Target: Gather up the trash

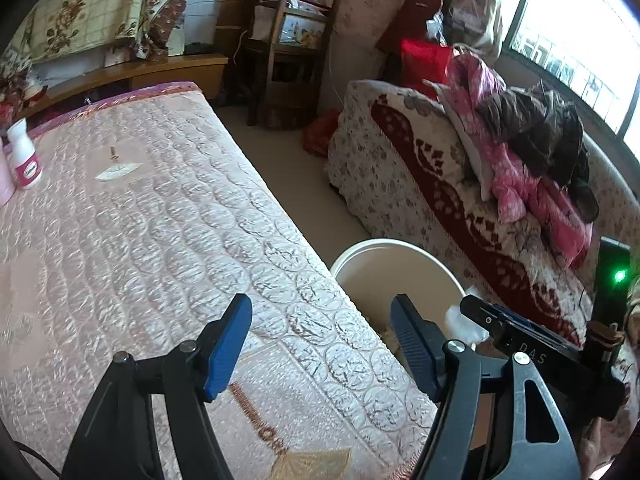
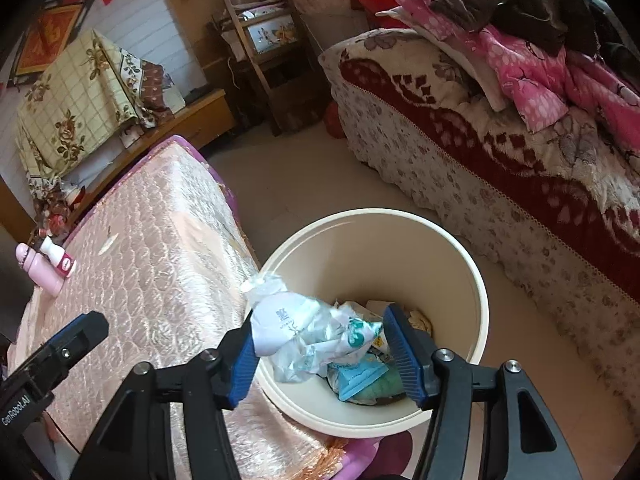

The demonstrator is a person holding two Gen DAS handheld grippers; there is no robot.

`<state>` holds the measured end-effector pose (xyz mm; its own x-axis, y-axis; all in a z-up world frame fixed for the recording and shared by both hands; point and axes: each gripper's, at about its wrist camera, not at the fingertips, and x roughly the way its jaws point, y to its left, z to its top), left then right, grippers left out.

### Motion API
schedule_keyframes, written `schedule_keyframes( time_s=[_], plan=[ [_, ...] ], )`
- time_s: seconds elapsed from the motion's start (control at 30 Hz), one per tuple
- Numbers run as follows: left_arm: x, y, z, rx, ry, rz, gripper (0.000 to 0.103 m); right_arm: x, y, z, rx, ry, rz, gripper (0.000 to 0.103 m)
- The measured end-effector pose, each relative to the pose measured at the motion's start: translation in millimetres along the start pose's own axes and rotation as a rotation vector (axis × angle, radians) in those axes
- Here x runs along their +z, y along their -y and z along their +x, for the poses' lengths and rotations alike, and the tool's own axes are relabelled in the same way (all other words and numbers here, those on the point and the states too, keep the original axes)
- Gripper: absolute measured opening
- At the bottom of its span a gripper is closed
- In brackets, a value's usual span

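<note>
A cream round bin (image 2: 476,280) stands on the floor beside the pink quilted mattress (image 2: 160,260); its rim also shows in the left wrist view (image 1: 384,246). My right gripper (image 2: 320,350) is wide open over the bin. A crumpled white plastic wrapper (image 2: 296,328) lies between its fingers, against the left pad; I cannot tell if it is falling. More wrappers (image 2: 360,380) lie in the bin. My left gripper (image 1: 320,340) is open and empty over the mattress (image 1: 160,240) edge. A flat white wrapper (image 1: 118,171) and a small brown scrap (image 1: 113,153) lie on the mattress.
A white-and-pink bottle (image 1: 25,156) and a pink bottle (image 2: 38,270) stand at the mattress's left edge. A sofa (image 1: 420,184) with piled clothes (image 1: 532,140) runs along the right. A wooden shelf (image 1: 288,52) stands at the back.
</note>
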<state>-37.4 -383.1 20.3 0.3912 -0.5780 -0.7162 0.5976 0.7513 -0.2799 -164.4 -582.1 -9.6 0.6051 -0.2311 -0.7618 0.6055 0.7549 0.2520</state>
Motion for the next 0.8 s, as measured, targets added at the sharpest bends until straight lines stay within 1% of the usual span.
schedule_keyframes(
  time_s=[0.1,0.17,0.3,0.43,0.57,0.67,0.8],
  plan=[
    [-0.8,-5.0,-9.9,-0.008,0.014,-0.015,0.072,-0.5,-2.1,-6.1,0.001,0.011,-0.007,0.064],
    [-1.7,-6.7,-15.3,0.001,0.018,-0.020,0.075,-1.3,-4.7,-11.7,-0.002,0.021,-0.014,0.071],
    [-4.6,-7.2,-26.4,0.035,0.034,-0.013,0.078,-2.5,-9.2,-19.6,0.004,0.027,-0.026,0.071],
    [-6.9,-10.9,-41.9,0.057,0.065,-0.013,0.078,-8.4,-26.7,-29.9,0.016,0.038,-0.084,0.071],
    [-8.0,-13.6,-55.2,0.077,0.094,-0.014,0.078,-18.5,-50.1,-47.4,0.005,0.099,-0.157,0.071],
    [-8.7,-14.7,-66.5,0.086,0.126,-0.012,0.078,-21.9,-61.3,-60.4,0.013,0.137,-0.183,0.071],
    [-9.2,-13.0,-82.0,0.140,0.161,0.009,0.078,-24.3,-70.4,-77.1,0.020,0.183,-0.194,0.071]
  ],
)
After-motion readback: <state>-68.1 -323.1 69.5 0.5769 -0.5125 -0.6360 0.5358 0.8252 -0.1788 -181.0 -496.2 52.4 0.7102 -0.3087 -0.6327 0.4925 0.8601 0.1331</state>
